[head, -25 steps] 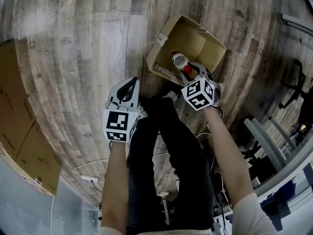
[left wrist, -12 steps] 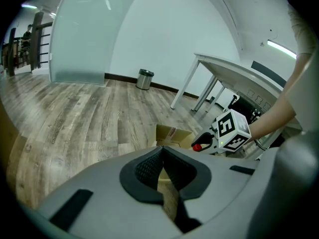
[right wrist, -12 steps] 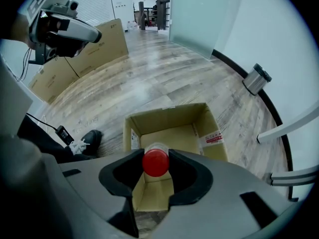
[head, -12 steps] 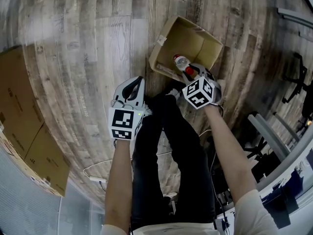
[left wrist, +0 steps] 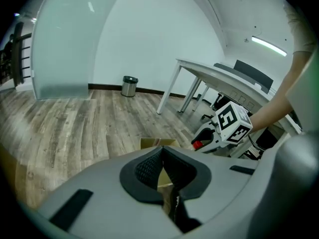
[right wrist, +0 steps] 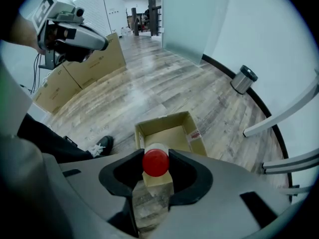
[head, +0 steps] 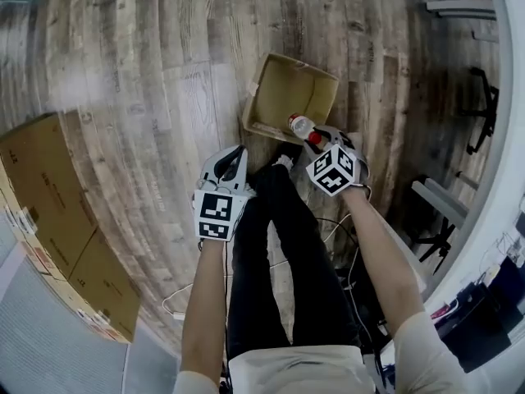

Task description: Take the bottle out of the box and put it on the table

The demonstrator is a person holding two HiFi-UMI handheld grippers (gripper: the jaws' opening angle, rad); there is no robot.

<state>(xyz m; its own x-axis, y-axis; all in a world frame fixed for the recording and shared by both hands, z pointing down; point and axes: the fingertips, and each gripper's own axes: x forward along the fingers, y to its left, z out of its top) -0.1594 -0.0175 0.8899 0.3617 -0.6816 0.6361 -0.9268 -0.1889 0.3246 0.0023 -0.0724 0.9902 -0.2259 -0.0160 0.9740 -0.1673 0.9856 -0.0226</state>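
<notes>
A clear bottle [head: 300, 125] with a red cap [right wrist: 155, 162] hangs above the near edge of the open cardboard box [head: 289, 95] on the wooden floor. My right gripper [head: 317, 136] points steeply down and is shut on the bottle at its neck, the cap showing between the jaws in the right gripper view [right wrist: 155, 167]. The box [right wrist: 169, 132] lies below it, with nothing else seen inside. My left gripper [head: 236, 153] hovers to the left of the box over the person's leg, shut with nothing between its pads [left wrist: 149, 166]. From there the right gripper [left wrist: 219, 133] shows holding the bottle.
Flattened cardboard sheets [head: 57, 212] lie on the floor at the left. The person's dark trousers [head: 279, 245] and shoe [head: 285, 161] are just below the box. A white table [left wrist: 224, 76], a small metal bin [right wrist: 244, 78], a chair [head: 480, 105] and floor cables [head: 184, 298] stand around.
Both grippers have risen. The right one has lifted the bottle up out of the box, which now looks smaller and farther below. The left stays shut.
</notes>
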